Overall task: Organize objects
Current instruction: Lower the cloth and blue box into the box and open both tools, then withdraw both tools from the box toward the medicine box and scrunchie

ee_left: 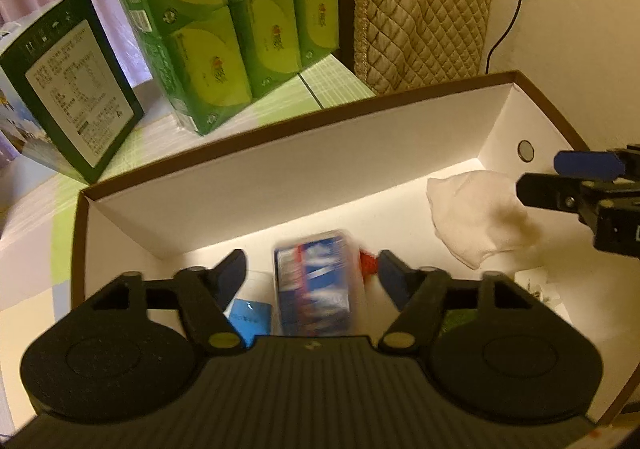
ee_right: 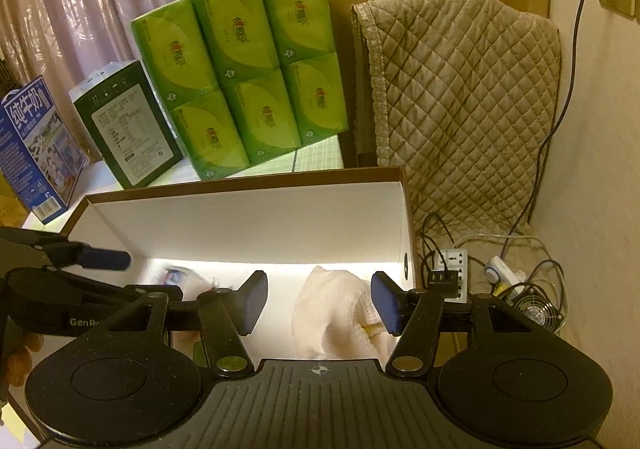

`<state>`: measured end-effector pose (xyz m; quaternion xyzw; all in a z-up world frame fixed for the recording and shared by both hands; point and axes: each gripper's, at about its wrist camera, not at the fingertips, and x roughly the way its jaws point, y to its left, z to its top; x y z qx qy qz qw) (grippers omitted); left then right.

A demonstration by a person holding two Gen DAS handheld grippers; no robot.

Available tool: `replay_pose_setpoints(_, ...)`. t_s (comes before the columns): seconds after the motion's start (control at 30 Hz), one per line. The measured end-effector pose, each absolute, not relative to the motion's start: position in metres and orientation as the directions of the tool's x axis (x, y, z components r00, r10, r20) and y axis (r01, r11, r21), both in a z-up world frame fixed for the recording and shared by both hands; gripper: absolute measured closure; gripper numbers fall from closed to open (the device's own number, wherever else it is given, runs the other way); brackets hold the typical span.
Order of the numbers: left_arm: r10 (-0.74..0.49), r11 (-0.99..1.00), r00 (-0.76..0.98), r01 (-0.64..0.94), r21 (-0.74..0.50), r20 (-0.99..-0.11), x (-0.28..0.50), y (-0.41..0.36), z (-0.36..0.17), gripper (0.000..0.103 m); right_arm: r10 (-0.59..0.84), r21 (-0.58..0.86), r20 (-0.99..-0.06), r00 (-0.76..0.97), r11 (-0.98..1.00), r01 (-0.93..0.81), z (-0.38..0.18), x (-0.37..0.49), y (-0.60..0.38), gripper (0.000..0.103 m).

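Cardboard box (ee_left: pixel 280 165): open top, white inside, brown rim, on the table; holds all the task items seen.

Left gripper (ee_left: pixel 312 273): jaws spread wide, over the box's left half. A blue-and-white packet (ee_left: pixel 314 285), motion-blurred, sits between the jaws; contact cannot be told. A blue card (ee_left: pixel 250 315) and a small red item (ee_left: pixel 368 261) lie just beside it on the box floor.

Right gripper (ee_right: pixel 318 299): jaws spread, holding nothing, over a crumpled white cloth (ee_right: pixel 340 313) in the box's right end.

Behind the box: green tissue multipack (ee_right: pixel 240 73), dark carton (ee_right: pixel 128 125), blue milk carton (ee_right: pixel 32 145).

Handling note: centre the packet between the jaws before any closing, and keep the two grippers apart.
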<state>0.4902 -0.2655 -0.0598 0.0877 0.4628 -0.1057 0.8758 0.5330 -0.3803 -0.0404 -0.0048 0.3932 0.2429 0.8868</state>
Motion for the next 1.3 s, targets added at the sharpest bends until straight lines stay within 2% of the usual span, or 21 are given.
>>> replay_pose_setpoints(0.23,-0.114,0.965,0.552,0.26,0.041,-0.826,0.484,-0.258,-0.051,0.024,0.428,0.177,-0.71,0.559,0.877,-0.447,-0.037,0.52,-0.379,0.045)
replay_pose_setpoints(0.77,-0.117,0.976,0.568,0.216,0.01,-0.815,0.447,-0.24,-0.022,0.018,0.42,0.172,-0.707,0.569,0.883,-0.438,-0.02,0.49,-0.382,0.028)
replay_pose_setpoints(1.3,-0.126,0.984,0.593,0.179,-0.023,-0.795,0.393,-0.224,0.008,0.016,0.453,0.197,-0.682,0.574,0.87,-0.452,0.002,0.44,-0.381,0.024)
